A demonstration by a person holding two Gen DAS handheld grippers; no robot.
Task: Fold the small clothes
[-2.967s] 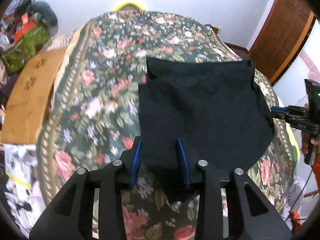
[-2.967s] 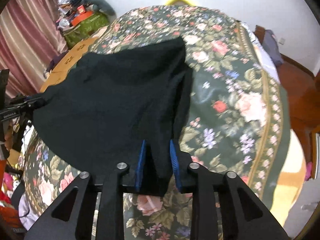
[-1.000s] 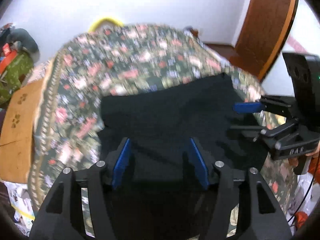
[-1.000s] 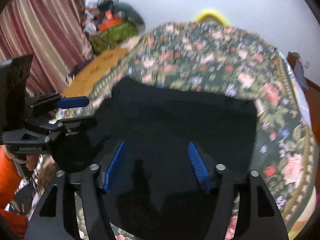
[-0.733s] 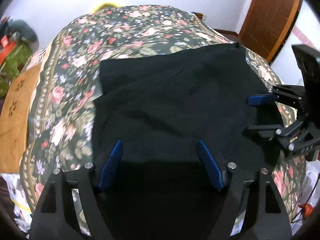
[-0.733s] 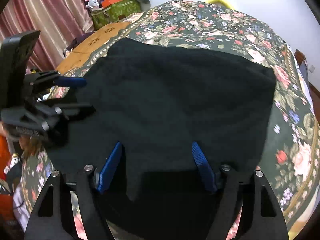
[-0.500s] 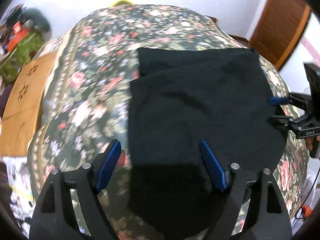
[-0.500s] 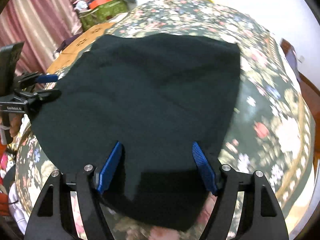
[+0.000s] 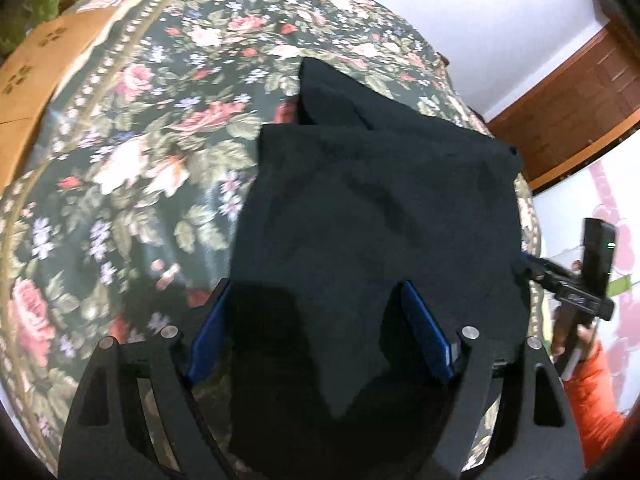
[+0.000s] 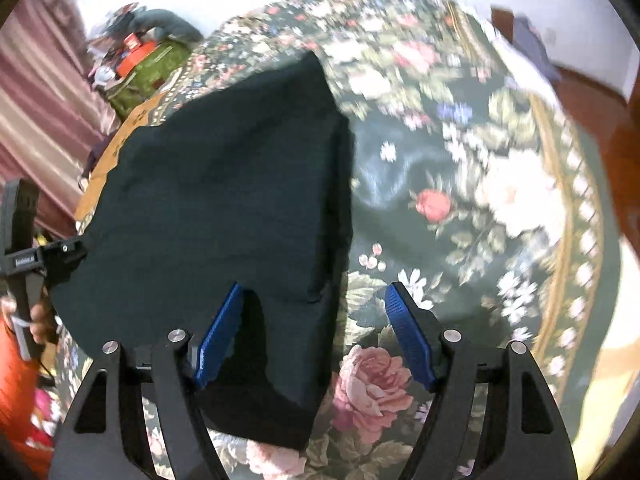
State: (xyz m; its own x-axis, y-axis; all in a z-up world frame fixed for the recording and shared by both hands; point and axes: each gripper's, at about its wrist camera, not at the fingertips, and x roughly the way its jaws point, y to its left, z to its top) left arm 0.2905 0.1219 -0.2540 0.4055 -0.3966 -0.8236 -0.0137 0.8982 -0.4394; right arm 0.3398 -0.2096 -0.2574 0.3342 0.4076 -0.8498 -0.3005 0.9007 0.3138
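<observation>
A black garment (image 9: 380, 232) lies folded over on the flowered bedspread (image 9: 132, 168); it also shows in the right wrist view (image 10: 224, 184). My left gripper (image 9: 316, 328) is open, jaws spread over the garment's near left edge, holding nothing. My right gripper (image 10: 312, 332) is open over the garment's near right corner, its right finger (image 10: 408, 336) over bare bedspread. The right gripper also shows at the right edge of the left wrist view (image 9: 568, 284), and the left gripper at the left edge of the right wrist view (image 10: 52, 256).
A cardboard box (image 9: 36, 64) stands left of the bed. A green bag with clutter (image 10: 148, 60) sits at the bed's far left corner beside striped curtains (image 10: 36, 92). A wooden door (image 9: 580, 88) is at the right. The bedspread (image 10: 500, 184) extends right of the garment.
Three seconds ago both grippers were shut on the garment's corners. They carried it over into a fold, opened and let go, and have since drawn back toward the near edge.
</observation>
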